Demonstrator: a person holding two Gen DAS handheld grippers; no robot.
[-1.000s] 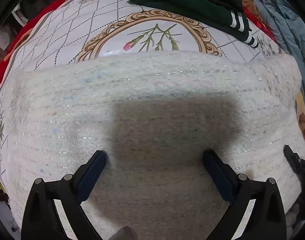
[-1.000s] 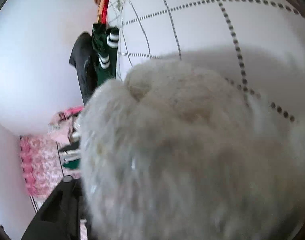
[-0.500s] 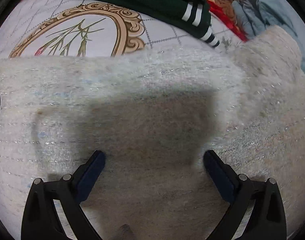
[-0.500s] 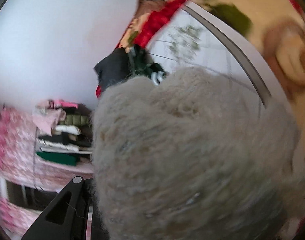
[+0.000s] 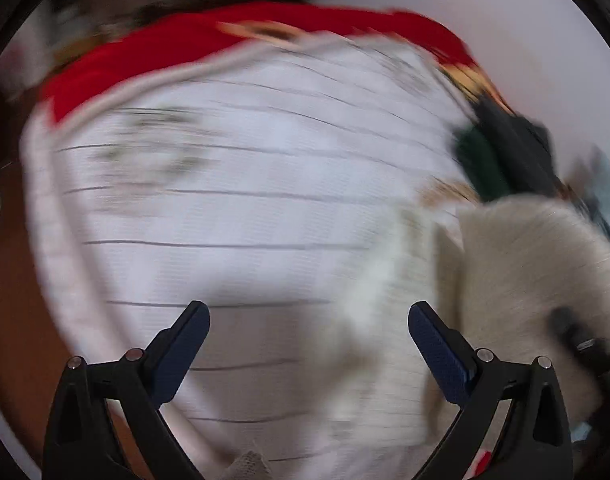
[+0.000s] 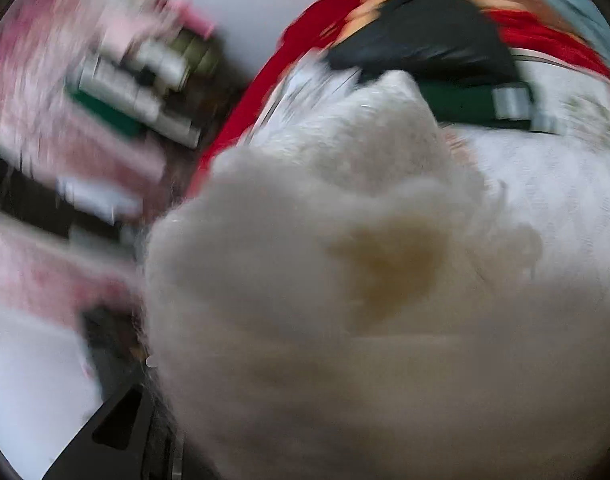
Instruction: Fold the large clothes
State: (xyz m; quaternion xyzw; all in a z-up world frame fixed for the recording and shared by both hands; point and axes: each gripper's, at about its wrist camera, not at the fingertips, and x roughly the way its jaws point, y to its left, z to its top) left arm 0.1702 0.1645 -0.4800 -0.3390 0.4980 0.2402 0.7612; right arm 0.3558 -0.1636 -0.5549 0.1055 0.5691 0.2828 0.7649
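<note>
The cream fleece garment [image 6: 345, 300] is bunching in the right tool [image 5: 577, 340], which is clamping it, right of the bedspread's [image 5: 245, 208] middle. The left tool [image 5: 307, 340] is hovering open, tilted downward, over bare bedspread; earlier it hung over fleece.

Both my wrist views are evenly, softly lit, without glare. Motion blur smears the bedspread [image 5: 241, 200] grid lines and the shelves [image 6: 117, 92]. My left gripper [image 5: 309, 344] stays sharp and casts a faint shadow beneath. The cream knit [image 6: 345, 280] fills my right view, out of focus. Fisheye edges curve and darken.
</note>
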